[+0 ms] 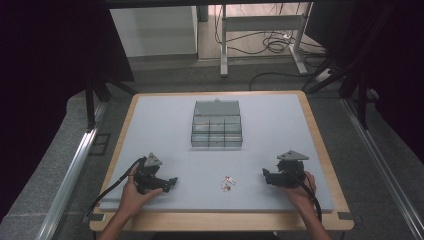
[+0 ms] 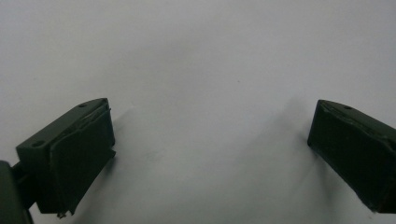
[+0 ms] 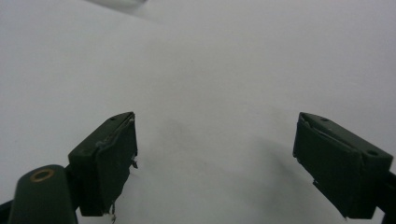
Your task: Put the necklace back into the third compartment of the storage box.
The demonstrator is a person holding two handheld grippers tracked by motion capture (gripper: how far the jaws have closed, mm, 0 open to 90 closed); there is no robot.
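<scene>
Small parts (image 1: 228, 183) on mat between left tongs (image 1: 172, 182), right tongs (image 1: 265, 175); both agape, empty.

One clear compartment box (image 1: 216, 131) is sitting on the tabletop (image 1: 165, 120), one small cluster of tiny parts (image 1: 228, 183) is lying near, and two grippers, left (image 1: 169, 184) and right (image 1: 266, 176), are resting.

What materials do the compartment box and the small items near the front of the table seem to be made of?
Compartment box: likely clear glossy plastic; the dividers and table show through its walls. Small items: possibly thin metal or wire, reddish; too small to tell. Table: matte pale-grey mat over a wood-look edge.
</scene>
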